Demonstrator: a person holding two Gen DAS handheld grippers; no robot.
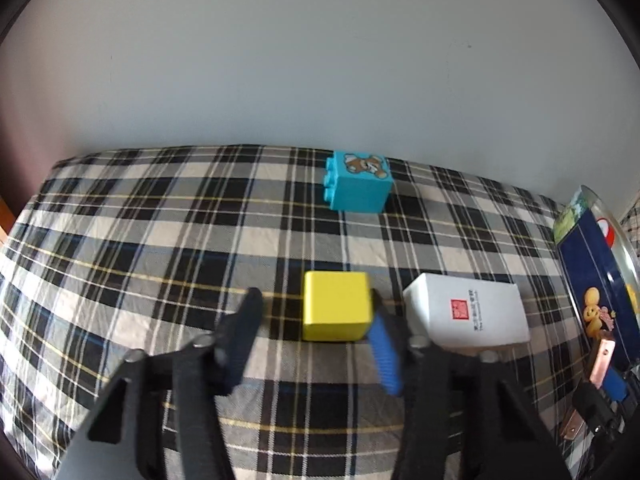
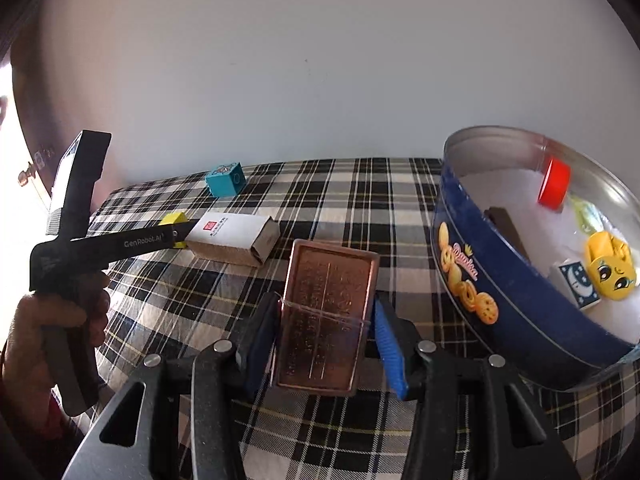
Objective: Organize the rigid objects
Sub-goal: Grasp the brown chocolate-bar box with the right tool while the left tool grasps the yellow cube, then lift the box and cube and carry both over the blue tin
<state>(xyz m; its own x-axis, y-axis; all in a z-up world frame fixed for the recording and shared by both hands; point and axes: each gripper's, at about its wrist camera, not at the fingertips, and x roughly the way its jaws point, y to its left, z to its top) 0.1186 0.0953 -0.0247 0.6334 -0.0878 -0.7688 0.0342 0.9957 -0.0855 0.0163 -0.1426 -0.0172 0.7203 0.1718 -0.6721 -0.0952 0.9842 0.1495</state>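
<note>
Copper-coloured tin (image 2: 326,320) clamped across its sides in right gripper (image 2: 326,334), lower centre of right wrist view, just left of the blue cookie tin (image 2: 520,304); not yet inside. Already in the tin, right side of frame: red cap (image 2: 554,184), yellow toy (image 2: 610,270), small moon-print block (image 2: 576,282), a dark piece at the wall. Left gripper (image 1: 316,308) astride the yellow cube (image 1: 335,306), centre of left wrist view: right pad touching, left finger (image 1: 244,328) clear with a gap, so not gripped. White box (image 1: 468,312) just right of cube, blue bear brick (image 1: 360,182) upper centre, both on the plaid tabletop (image 1: 140,240). Roughly halfway: four in, four out.
</note>
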